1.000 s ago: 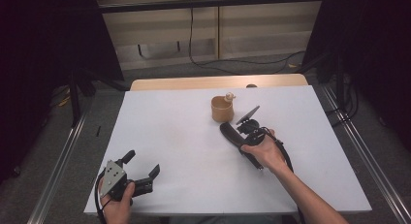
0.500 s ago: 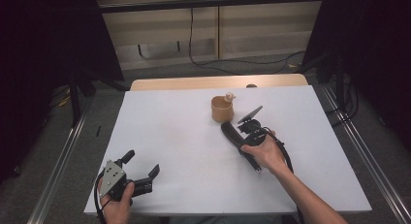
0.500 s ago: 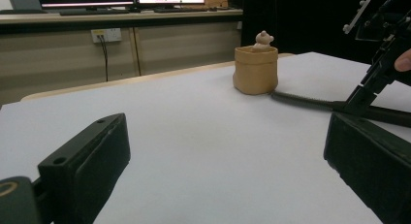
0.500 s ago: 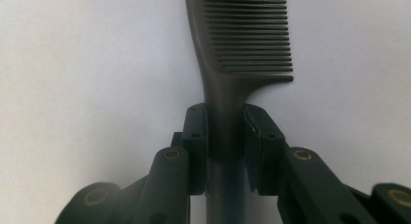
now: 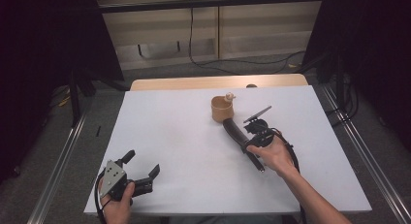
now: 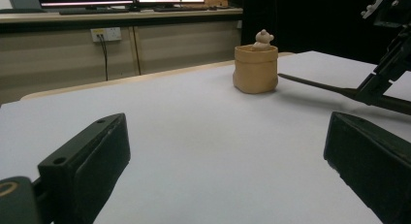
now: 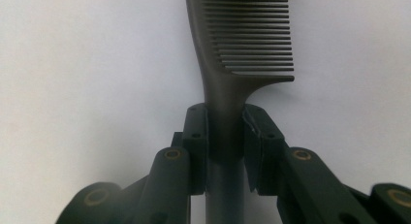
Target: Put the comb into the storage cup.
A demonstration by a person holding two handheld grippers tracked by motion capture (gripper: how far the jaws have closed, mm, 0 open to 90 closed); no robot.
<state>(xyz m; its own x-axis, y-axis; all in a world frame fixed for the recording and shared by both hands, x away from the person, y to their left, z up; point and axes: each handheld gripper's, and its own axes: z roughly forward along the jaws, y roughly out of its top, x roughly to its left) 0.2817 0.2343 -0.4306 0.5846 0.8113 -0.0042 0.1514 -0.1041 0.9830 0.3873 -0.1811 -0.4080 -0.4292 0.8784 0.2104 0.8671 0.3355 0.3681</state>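
Palm-up, right gripper (image 7: 225, 136) pinches comb (image 7: 242, 44) (level).

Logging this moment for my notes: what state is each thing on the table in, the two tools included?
Comb: clamped by its handle, teeth end toward the cup.
Right tool: shut on the comb.
Left tool: open, nothing between its jaws, low at the table's near edge.
Cup: upright on the table, a small figure poking out of its top.
Table: white top.
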